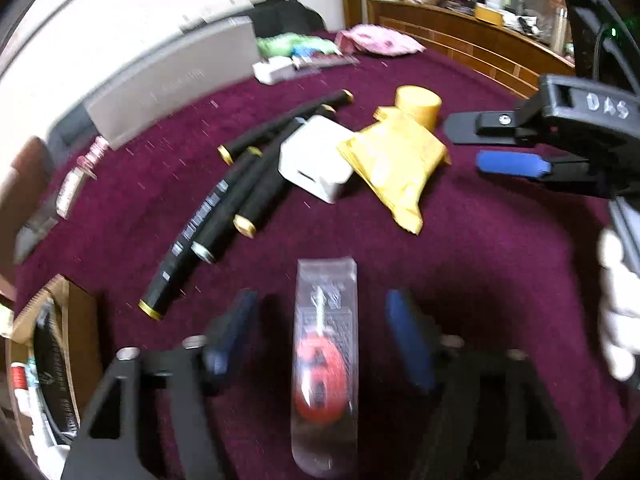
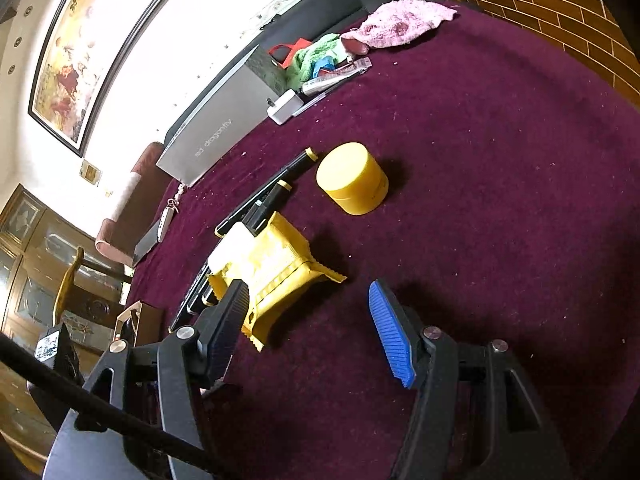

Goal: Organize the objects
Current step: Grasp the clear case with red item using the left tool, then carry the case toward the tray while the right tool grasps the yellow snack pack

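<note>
On the maroon cloth lie several black tubes with gold caps [image 1: 236, 184], a white adapter block [image 1: 316, 158], a yellow pouch [image 1: 400, 164] and a yellow jar [image 1: 418, 106]. A clear packet with a red item [image 1: 324, 364] lies between the fingers of my left gripper [image 1: 320, 332], which is open around it. My right gripper [image 2: 308, 320] is open just in front of the yellow pouch [image 2: 272, 264], its left finger beside the pouch's edge. The jar [image 2: 354, 178] stands beyond it. The right gripper also shows at the right of the left wrist view [image 1: 500, 144].
A grey box [image 1: 172, 80] stands at the back left, with a white charger [image 1: 274, 70], green cloth [image 1: 292, 44] and pink cloth [image 1: 378, 40] behind. An open cardboard box [image 1: 52, 360] with items sits at the front left. A wooden shelf [image 1: 460, 32] is at the back right.
</note>
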Demonstrator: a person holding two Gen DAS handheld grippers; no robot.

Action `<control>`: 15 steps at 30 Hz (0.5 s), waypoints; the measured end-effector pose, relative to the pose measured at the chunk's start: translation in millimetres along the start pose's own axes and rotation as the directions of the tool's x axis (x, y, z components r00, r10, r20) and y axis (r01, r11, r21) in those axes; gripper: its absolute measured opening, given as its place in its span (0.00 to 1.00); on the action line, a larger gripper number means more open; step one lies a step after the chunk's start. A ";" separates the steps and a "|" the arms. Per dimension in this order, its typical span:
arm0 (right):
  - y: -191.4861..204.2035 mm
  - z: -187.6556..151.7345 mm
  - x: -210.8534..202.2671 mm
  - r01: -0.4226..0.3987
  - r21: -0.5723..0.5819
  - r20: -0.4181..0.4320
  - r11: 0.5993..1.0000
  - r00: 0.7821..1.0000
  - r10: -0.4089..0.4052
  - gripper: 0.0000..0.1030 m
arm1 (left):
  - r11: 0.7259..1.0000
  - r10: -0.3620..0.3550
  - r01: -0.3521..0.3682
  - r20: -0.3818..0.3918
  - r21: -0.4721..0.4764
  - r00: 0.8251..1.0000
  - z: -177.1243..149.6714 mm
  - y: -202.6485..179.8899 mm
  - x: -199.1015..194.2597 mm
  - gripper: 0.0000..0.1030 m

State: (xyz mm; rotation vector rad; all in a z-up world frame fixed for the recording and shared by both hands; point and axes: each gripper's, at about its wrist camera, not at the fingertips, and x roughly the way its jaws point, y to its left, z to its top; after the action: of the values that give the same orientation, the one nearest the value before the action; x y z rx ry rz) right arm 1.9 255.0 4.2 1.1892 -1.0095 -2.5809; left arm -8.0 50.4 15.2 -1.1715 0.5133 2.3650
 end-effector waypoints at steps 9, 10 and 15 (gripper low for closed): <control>-8.8 0.5 8.3 -0.114 0.063 -0.038 0.991 0.992 0.117 0.66 | 0.937 -0.163 0.191 0.119 -0.291 0.980 -51.9 44.9 -67.5 0.22; -8.8 0.6 7.1 -0.100 0.058 -0.033 0.993 0.994 0.102 0.66 | 0.925 -0.174 0.213 0.149 -0.315 0.973 -59.9 51.9 -80.6 0.22; -5.3 -1.3 -7.6 -0.064 0.083 -0.003 0.994 0.998 0.064 0.66 | 0.909 -0.166 0.264 0.300 -0.322 0.939 -84.3 80.3 -140.4 0.22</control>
State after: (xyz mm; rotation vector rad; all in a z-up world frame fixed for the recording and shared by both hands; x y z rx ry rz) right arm 8.9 261.2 5.1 1.1624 -1.1449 -2.5081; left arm 78.3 -91.1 91.4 -0.9679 -0.1440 2.4251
